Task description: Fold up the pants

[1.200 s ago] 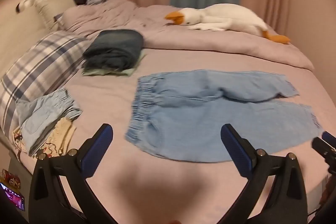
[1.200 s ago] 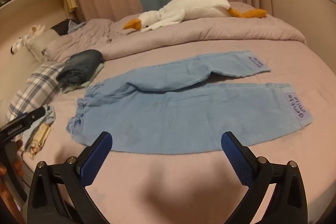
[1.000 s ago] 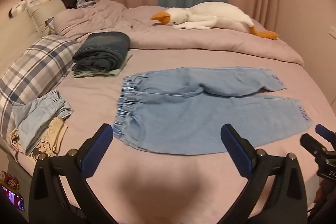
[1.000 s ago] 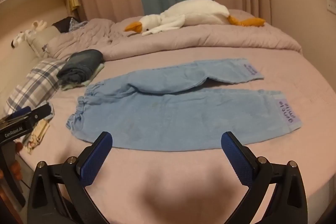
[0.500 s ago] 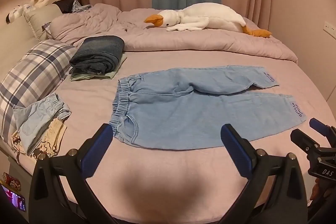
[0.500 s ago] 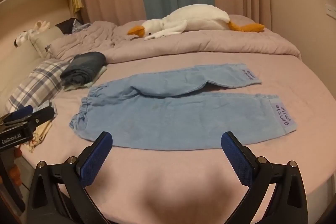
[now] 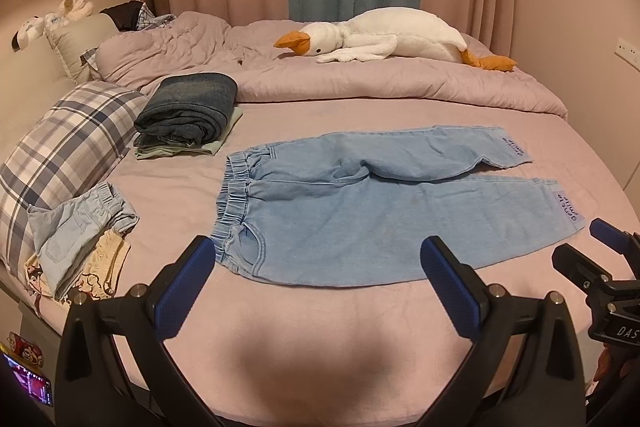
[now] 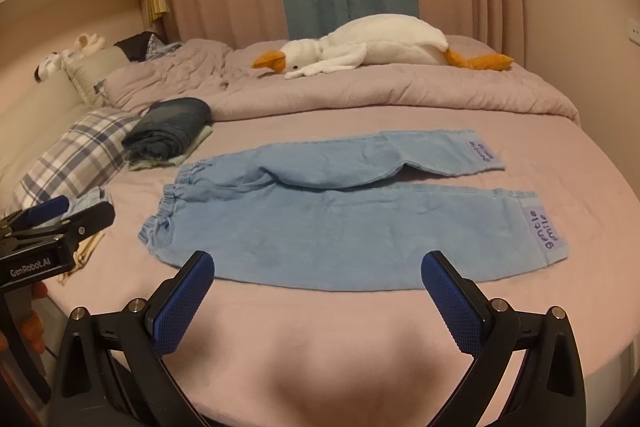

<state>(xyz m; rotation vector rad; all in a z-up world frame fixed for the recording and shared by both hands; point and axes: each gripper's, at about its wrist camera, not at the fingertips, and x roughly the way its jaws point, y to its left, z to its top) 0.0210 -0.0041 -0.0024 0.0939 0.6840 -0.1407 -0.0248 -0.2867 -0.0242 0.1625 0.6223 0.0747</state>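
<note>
Light blue denim pants (image 7: 360, 203) (image 8: 340, 223) lie spread flat on the pink bed sheet (image 7: 320, 327), waistband to the left, both legs running right, the far leg bent over the near one. Each cuff carries a purple label. My left gripper (image 7: 318, 281) hovers open above the near edge of the pants, close to the waistband side, with nothing between its blue pads. My right gripper (image 8: 320, 285) is open too, just short of the near leg. Each gripper shows in the other's view: the right gripper (image 7: 600, 267) and the left gripper (image 8: 52, 223) at the frame edges.
A folded dark jeans stack (image 7: 188, 113) sits at the back left beside a plaid pillow (image 7: 68, 151). Crumpled light clothes (image 7: 76, 239) lie at the left bed edge. A white goose plush (image 7: 384, 37) rests on the rumpled quilt (image 7: 360, 83) behind. Curtains hang at the back.
Both grippers have drawn back and risen from the bed, so the pants look smaller and fully in frame. The pants have not moved. Both grippers stay open.
</note>
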